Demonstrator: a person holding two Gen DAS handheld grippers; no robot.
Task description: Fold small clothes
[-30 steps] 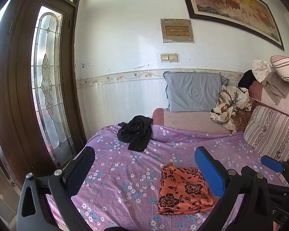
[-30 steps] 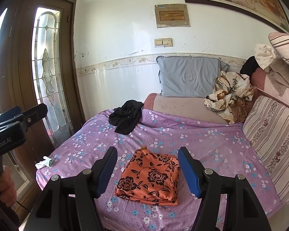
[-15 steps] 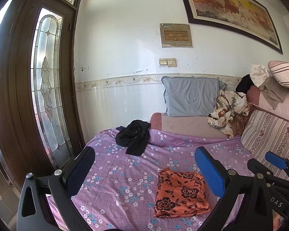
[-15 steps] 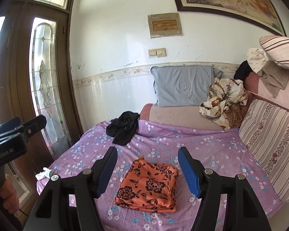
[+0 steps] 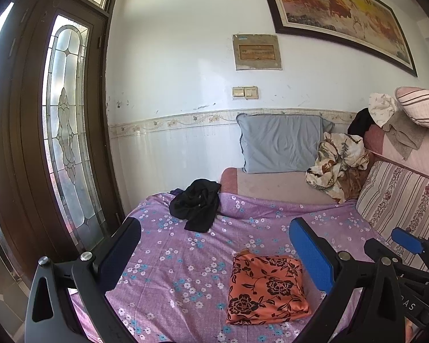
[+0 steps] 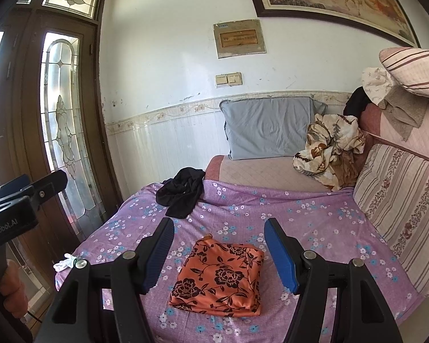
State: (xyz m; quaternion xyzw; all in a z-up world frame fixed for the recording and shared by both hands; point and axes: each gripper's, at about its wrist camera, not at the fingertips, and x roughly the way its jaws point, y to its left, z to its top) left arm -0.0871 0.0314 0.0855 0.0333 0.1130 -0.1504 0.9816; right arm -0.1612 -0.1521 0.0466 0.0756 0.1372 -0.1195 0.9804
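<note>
A folded orange garment with black flowers (image 5: 267,288) (image 6: 221,278) lies flat on the purple flowered bedsheet (image 5: 186,257) (image 6: 314,223) near the front. A crumpled black garment (image 5: 196,203) (image 6: 183,191) lies at the sheet's far left. My left gripper (image 5: 214,240) is open and empty, held above the bed to the left of the orange garment; it also shows in the right wrist view (image 6: 28,183). My right gripper (image 6: 219,240) is open and empty, above and in front of the orange garment; it also shows in the left wrist view (image 5: 409,243).
A grey pillow (image 5: 283,145) leans on the back wall. A crumpled cream patterned cloth (image 5: 337,160) lies at the back right beside striped cushions (image 5: 400,200). A glass-panelled wooden door (image 5: 68,131) stands at the left. A small white cloth (image 6: 65,261) lies by the bed's left edge.
Both grippers have drawn back and up from the bed; the orange garment now looks smaller and lower in both views. It stays folded, and both grippers stay open.
</note>
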